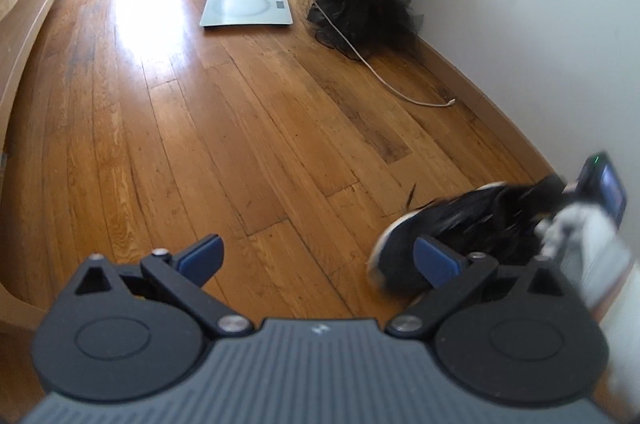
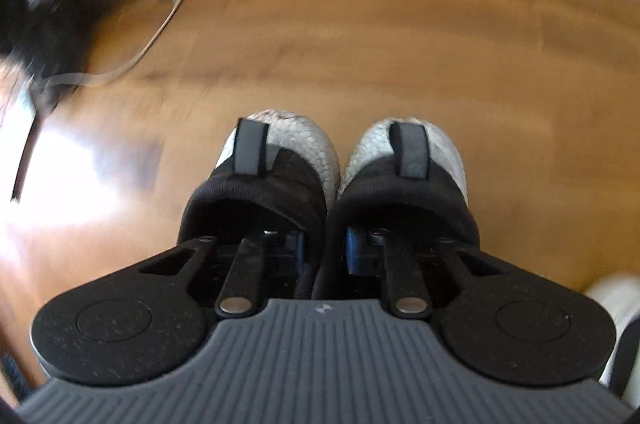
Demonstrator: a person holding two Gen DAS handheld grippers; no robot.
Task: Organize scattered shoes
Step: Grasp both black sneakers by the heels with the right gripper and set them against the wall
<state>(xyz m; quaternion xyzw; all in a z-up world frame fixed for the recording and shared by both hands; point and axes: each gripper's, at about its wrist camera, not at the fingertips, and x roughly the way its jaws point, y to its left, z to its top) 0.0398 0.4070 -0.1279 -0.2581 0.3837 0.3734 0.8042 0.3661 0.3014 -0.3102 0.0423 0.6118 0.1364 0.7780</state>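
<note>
In the right wrist view my right gripper point(image 2: 326, 248) is shut on a pair of black sneakers point(image 2: 332, 191) with grey-white soles. One finger is inside each shoe, pinching the two inner collars together, and the pair hangs heels toward the camera above the wooden floor. The view is motion-blurred. In the left wrist view the same black sneakers point(image 1: 464, 228) appear blurred at lower right, with the right gripper's body point(image 1: 600, 191) behind them. My left gripper point(image 1: 318, 260) is open and empty, low over the floor, just left of the shoes.
A grey bathroom scale point(image 1: 247, 8) lies on the wooden floor ahead. A black tulle bundle point(image 1: 362, 3) leans on the white wall point(image 1: 520, 3) at right, with a white cable point(image 1: 392, 83) trailing from it. A wooden bed frame point(image 1: 28, 23) runs along the left.
</note>
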